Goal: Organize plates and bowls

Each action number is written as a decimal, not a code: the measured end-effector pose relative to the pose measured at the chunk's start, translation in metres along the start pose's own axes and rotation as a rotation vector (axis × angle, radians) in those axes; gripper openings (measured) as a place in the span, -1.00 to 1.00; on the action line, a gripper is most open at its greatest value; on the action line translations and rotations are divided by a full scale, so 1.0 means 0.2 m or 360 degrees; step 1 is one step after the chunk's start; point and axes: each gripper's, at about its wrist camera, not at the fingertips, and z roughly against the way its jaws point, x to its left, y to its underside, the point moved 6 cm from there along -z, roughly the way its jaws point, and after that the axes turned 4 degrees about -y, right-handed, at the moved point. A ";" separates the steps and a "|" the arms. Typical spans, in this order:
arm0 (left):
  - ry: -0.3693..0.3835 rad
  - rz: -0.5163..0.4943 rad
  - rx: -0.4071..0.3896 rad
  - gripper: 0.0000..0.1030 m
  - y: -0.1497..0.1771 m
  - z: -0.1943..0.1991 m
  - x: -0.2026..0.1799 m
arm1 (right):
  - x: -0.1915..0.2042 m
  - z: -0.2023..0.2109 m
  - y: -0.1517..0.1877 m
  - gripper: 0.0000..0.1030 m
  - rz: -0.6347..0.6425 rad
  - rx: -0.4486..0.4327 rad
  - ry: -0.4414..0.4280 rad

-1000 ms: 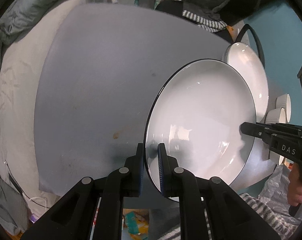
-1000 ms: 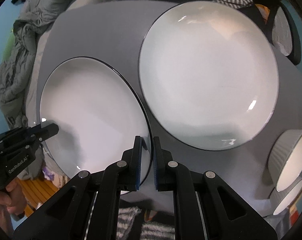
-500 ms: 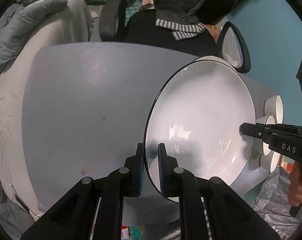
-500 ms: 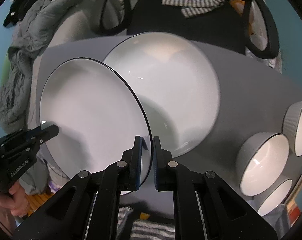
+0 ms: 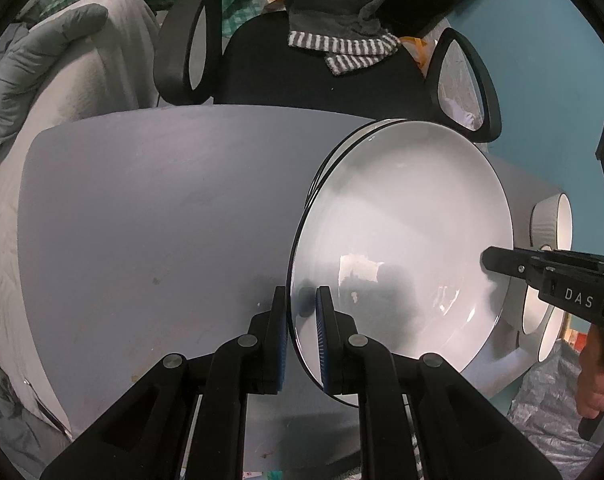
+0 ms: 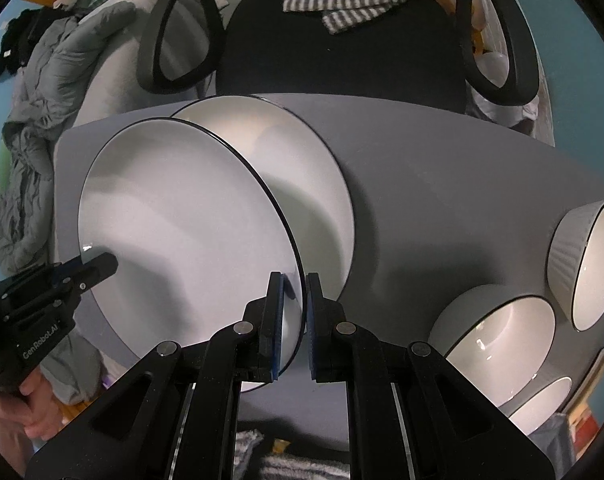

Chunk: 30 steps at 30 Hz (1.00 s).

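Note:
A white plate with a thin black rim [image 5: 406,216] is held between both grippers, one on each opposite edge. My left gripper [image 5: 302,312] is shut on its near rim; my right gripper [image 6: 293,308] is shut on the opposite rim [image 6: 181,220]. The held plate hovers tilted over a second, matching plate [image 6: 302,160] that lies on the grey table [image 6: 442,168]; only that plate's edge [image 5: 342,144] shows in the left wrist view. Three ribbed grey bowls with white insides [image 6: 498,344] [image 6: 594,264] [image 6: 542,404] stand at the table's right end.
A black office chair [image 5: 322,76] with a striped cloth on it stands behind the table. Grey bedding [image 6: 41,92] lies left of the table. The left half of the table [image 5: 141,220] is bare grey surface.
Both grippers carried the held plate to the right until it is over the second plate, which it now nearly covers. Both cameras pulled back, so the chair shows.

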 end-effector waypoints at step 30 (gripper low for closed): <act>-0.0143 -0.0072 0.0012 -0.74 -0.09 -0.04 -0.10 | -0.07 -0.05 -0.09 -0.03 -0.0322 0.0104 -0.0155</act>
